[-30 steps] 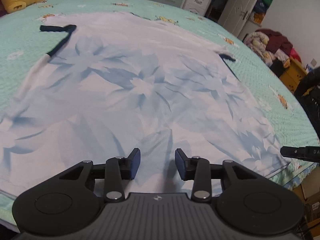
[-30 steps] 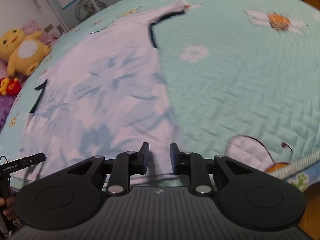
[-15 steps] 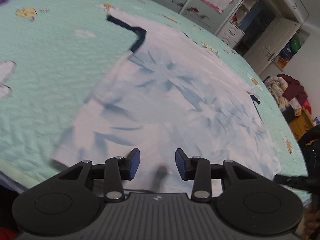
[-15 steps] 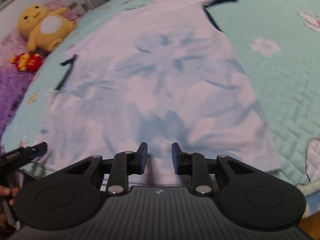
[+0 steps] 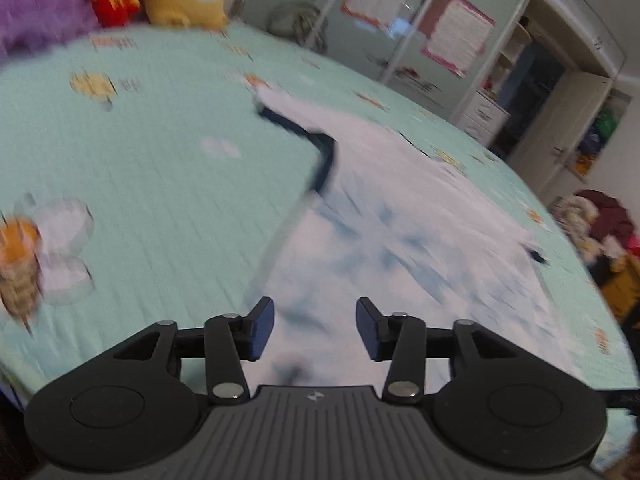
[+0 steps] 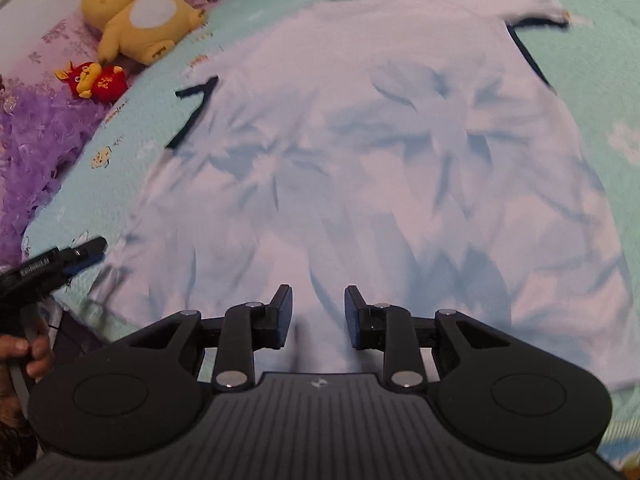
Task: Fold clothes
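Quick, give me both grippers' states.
Left gripper: open, holding nothing, over the shirt.
Right gripper: open, holding nothing.

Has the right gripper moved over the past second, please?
Yes. The right gripper has swung to its left: the shirt now fills its view, and the yellow plush toy sits closer to centre than before.

No legible text, labels or numbers anywhere.
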Demonstrator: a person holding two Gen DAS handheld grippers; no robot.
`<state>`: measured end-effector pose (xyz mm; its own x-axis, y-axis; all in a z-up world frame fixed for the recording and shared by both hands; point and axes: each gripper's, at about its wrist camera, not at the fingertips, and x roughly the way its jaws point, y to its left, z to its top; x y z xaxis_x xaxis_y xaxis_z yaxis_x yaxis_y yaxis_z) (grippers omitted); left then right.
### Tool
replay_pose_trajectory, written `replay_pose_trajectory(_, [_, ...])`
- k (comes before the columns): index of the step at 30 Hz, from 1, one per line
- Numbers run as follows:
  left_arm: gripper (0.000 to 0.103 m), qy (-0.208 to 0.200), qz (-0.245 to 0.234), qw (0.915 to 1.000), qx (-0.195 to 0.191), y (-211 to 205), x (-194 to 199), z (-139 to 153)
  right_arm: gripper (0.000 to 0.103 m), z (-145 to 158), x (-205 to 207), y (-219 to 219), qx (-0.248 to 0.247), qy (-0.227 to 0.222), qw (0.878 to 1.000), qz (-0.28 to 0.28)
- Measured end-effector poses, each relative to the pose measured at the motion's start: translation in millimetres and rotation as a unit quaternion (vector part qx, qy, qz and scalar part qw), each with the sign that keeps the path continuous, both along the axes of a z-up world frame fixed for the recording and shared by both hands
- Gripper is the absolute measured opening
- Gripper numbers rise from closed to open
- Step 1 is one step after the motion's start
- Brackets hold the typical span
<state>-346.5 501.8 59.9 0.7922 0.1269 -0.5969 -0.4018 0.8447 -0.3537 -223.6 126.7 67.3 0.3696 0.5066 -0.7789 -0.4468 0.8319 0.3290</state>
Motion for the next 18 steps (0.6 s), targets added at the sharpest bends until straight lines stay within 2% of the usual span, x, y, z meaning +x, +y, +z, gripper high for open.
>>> replay_pose_trajectory(4, [0.051,0.016,0.008,0.9992,-0.036,29.1,14.0,-16.7,0.029,-9.7,15.4,18.3,-0.037,0.0,0.999,0.002])
replay_pose_trajectory(6, [0.051,0.02,0.003,0.9985,-0.052,40.4,20.7,-23.7,0.029,-13.5,19.3,22.6,-0.041,0.0,0.999,0.003])
replay_pose_trajectory(9, [0.051,0.021,-0.019,0.9981,-0.055,48.3,34.2,-27.1,0.03,-15.3,24.1,26.5,-0.044,-0.002,0.999,0.007])
replay_pose_trajectory(13, [0.051,0.016,-0.041,0.9955,-0.083,58.1,52.6,-31.4,0.03,-14.3,36.6,30.9,-0.031,0.013,0.999,0.01])
replay_pose_trajectory(15, [0.051,0.012,-0.058,0.9948,-0.083,55.8,62.1,-31.5,0.03,-11.8,44.9,37.6,-0.023,0.018,0.999,0.018])
replay_pose_trajectory(18, [0.051,0.011,-0.066,0.9937,-0.089,52.5,78.0,-35.0,0.03,-3.5,62.0,67.8,-0.037,-0.009,0.999,0.038])
